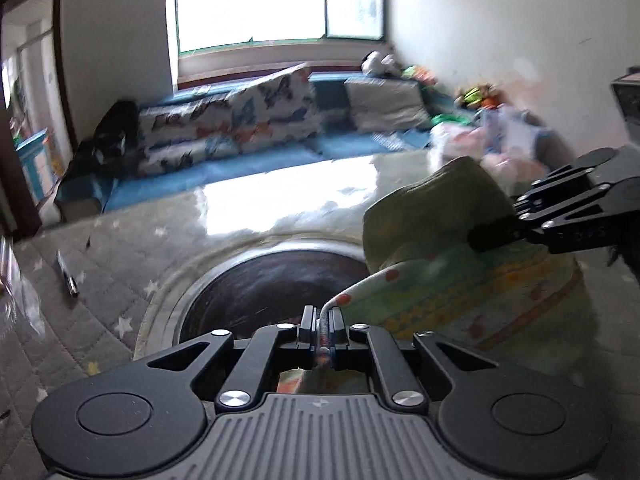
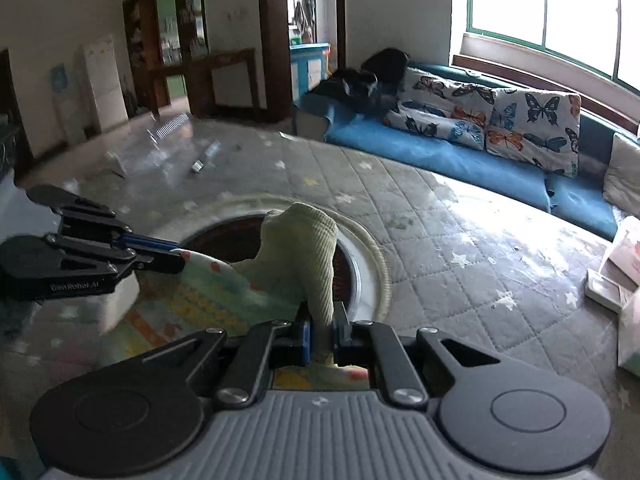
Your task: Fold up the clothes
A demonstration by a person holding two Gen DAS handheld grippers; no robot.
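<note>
**Both grippers pinched on one small garment, held above the quilted mat**

Nearest, left wrist view: left gripper [image 1: 323, 322] fingers drawn narrow, clamped on a thin edge of the garment [image 1: 472, 300]. Cloth runs off to the right, pale green-yellow print with orange spots and bands, blurred. Its green ribbed part bulges up at the far end, where the right gripper [image 1: 490, 236] comes in from the side and bites it.

Right wrist view: right gripper [image 2: 320, 330] closed narrow on the ribbed cuff [image 2: 308, 248], which stands up out of the jaws like a short tube, rib texture plain here. Printed body of the garment [image 2: 200, 296] hangs leftward to the left gripper [image 2: 176, 262], also pinched shut on the cloth. One garment, two grippers, held between them off the floor.

Below it: grey quilted mat [image 2: 460, 248] with white stars, a dark round panel [image 1: 272, 284] ringed in pale trim set in it. Left view alone shows a heap of other clothes [image 1: 492, 140] near the right wall, and toys beyond. Right view alone shows clear plastic packaging [image 2: 160, 156], a doorway and a dark wooden table [image 2: 224, 76].

Far: one blue sofa [image 2: 440, 156], two butterfly-print cushions [image 2: 532, 120], one big window [image 1: 276, 0].
</note>
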